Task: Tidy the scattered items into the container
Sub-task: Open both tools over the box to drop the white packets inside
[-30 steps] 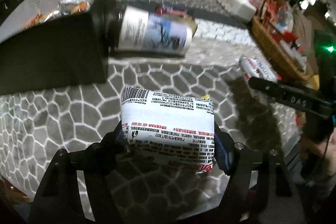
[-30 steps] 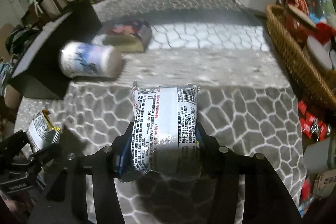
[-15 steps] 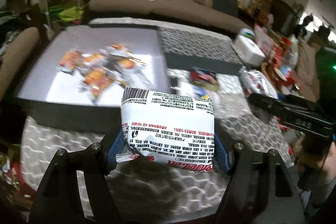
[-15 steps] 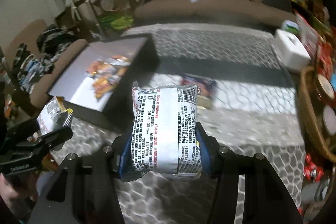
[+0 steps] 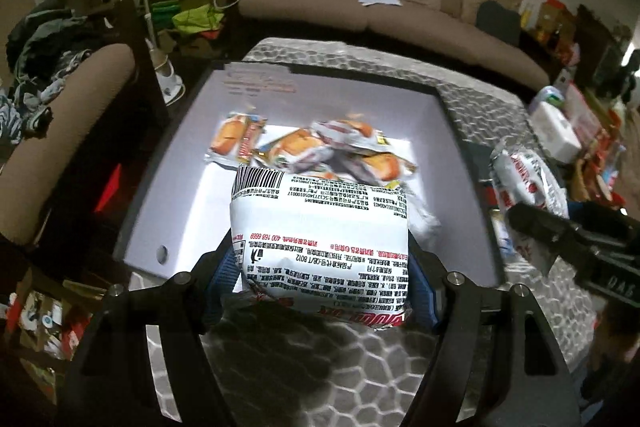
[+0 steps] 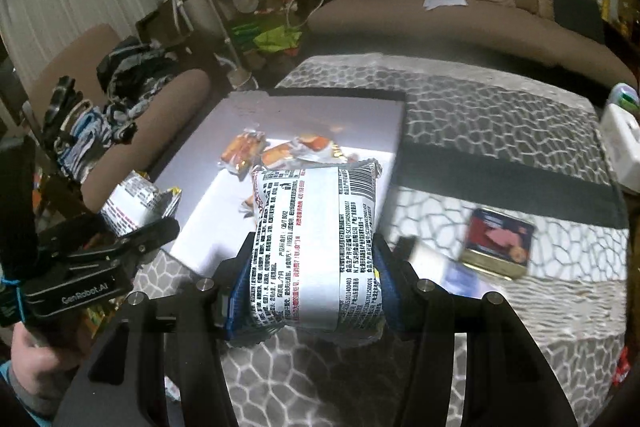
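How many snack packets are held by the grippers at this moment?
2. One white packet sits clamped in the left gripper; another white packet is clamped in the right gripper. More packets lie inside the box, partly hidden.

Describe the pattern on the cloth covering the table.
The tablecloth is grey with a white, cobblestone-like web of lines; clearest in the right wrist view.

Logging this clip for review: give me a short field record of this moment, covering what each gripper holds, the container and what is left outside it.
left gripper: shut on a white snack packet, carried above the near edge of the box
right gripper: shut on a second white packet, beside the box
container: open dark box, pale inside
contents: several orange-printed packets
left outside: rectangular tin on the patterned table
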`<state>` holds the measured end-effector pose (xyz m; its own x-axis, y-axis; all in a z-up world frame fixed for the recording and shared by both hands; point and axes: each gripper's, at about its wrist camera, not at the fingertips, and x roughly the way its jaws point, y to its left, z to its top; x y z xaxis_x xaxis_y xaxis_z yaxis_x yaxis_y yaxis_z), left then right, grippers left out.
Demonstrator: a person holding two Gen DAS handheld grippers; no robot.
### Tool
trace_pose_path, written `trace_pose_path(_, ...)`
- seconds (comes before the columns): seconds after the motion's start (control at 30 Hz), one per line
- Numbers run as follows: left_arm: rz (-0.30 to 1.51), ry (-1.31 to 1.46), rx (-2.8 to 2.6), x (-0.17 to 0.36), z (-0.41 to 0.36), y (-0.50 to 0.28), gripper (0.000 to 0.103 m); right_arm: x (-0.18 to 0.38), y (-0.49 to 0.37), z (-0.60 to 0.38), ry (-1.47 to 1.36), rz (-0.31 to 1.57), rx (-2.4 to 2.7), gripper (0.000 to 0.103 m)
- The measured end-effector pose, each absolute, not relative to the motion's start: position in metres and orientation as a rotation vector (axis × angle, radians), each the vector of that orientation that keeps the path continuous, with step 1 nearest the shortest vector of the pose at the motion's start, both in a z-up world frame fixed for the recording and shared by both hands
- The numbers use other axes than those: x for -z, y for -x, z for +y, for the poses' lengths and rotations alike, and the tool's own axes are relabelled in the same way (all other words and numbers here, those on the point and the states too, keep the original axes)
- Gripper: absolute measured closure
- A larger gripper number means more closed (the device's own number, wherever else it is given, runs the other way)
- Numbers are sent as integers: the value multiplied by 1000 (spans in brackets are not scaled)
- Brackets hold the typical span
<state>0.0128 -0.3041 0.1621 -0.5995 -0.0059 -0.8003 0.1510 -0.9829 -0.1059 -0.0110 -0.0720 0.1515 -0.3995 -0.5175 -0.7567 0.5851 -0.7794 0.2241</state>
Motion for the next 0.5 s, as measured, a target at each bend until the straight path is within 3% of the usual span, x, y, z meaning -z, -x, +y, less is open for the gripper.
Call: trace_pose_path(0.5,238,-1474,2633,-104,-355,46,32,-80,54,-159,-1302,194,2129,48)
